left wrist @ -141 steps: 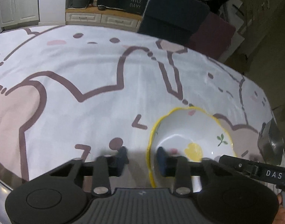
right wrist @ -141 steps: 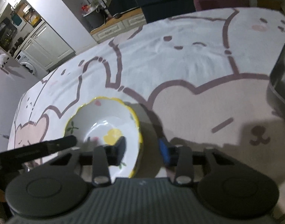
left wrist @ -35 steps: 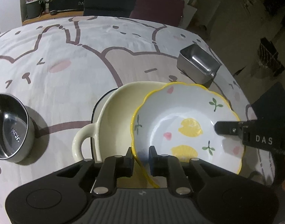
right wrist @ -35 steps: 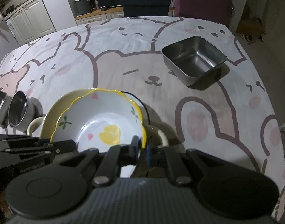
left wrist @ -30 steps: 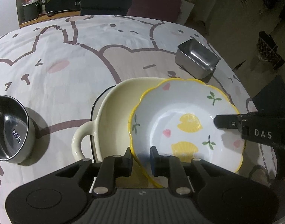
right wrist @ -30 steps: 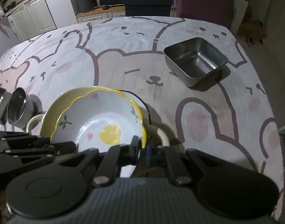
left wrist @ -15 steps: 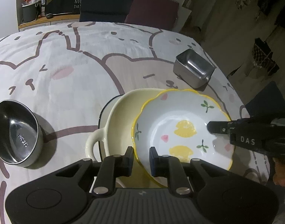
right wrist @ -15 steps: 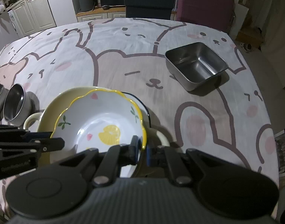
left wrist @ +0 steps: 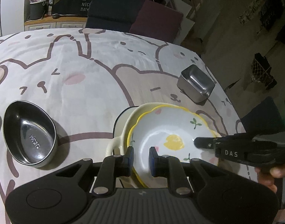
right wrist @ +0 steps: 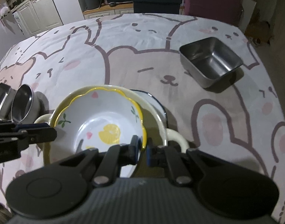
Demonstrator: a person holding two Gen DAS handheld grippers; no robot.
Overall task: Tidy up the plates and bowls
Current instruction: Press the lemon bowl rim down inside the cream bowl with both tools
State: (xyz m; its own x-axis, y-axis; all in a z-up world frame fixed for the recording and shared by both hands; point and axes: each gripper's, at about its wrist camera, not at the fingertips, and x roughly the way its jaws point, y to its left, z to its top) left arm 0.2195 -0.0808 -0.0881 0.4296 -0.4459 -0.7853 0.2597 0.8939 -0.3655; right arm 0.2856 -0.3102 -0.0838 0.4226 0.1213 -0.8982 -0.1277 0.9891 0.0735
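A white lemon-print bowl with a wavy yellow rim (left wrist: 170,128) (right wrist: 101,115) sits nested inside a cream two-handled bowl (left wrist: 130,120) (right wrist: 155,117). Under both lies a blue-rimmed plate (left wrist: 121,114) (right wrist: 157,101). My left gripper (left wrist: 141,156) is shut on the lemon bowl's near rim in its own view. My right gripper (right wrist: 142,148) is shut on the opposite rim, the yellow edge pinched between its blue pads. Each gripper also shows in the other's view: the right one's fingertips (left wrist: 198,142) and the left one's fingertips (right wrist: 49,130).
An oval steel bowl (left wrist: 29,132) stands left of the stack, with another steel cup (right wrist: 0,99) beside it. A square steel tin (left wrist: 196,85) (right wrist: 211,61) sits at the far right near the table edge. Chairs stand behind the bear-print cloth (left wrist: 90,85).
The lemon bowl has come down from a tilted overlap and now rests deeper inside the cream bowl. The left view has drawn back and up a little; the right view barely shifted.
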